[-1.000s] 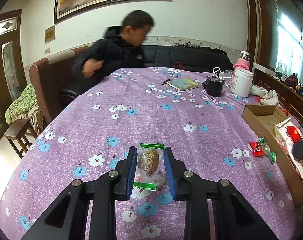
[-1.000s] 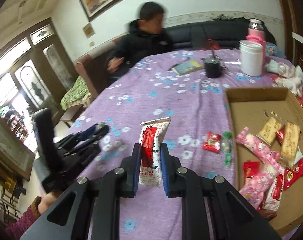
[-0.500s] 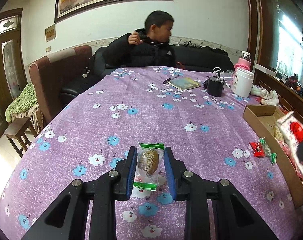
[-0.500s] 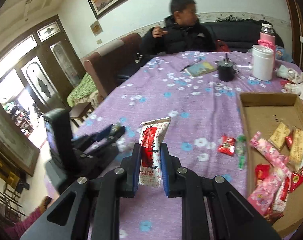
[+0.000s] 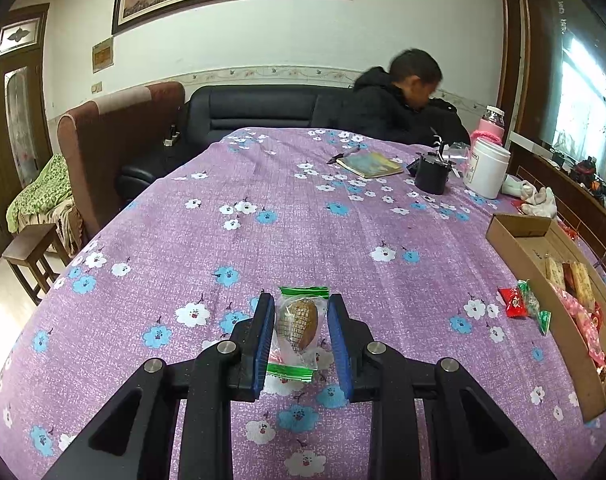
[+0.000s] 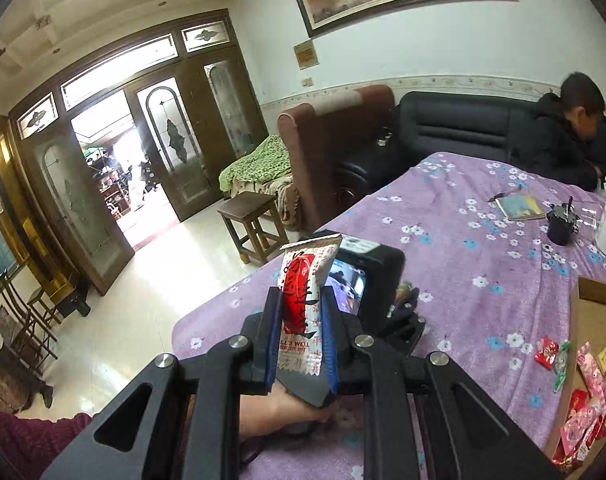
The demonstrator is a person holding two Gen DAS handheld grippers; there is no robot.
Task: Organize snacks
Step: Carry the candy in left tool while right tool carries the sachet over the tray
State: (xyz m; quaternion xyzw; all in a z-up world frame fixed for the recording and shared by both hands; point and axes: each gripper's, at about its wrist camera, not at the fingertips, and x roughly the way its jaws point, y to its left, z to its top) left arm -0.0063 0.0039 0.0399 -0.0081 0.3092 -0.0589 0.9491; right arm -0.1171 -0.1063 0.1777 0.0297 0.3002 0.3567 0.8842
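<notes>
Your left gripper (image 5: 301, 338) sits low on the purple cloth (image 5: 303, 224) with its jaws spread around a clear-wrapped cake (image 5: 297, 330), not squeezing it; there is lots of bare cloth ahead and to the left. Your right gripper (image 6: 301, 338) is clamped tight on a red and white packet (image 6: 303, 304), held up near the table's left edge. The box (image 5: 519, 226) of snacks lies far right by the table edge, with a red candy (image 5: 513, 302) just beside its wall.
</notes>
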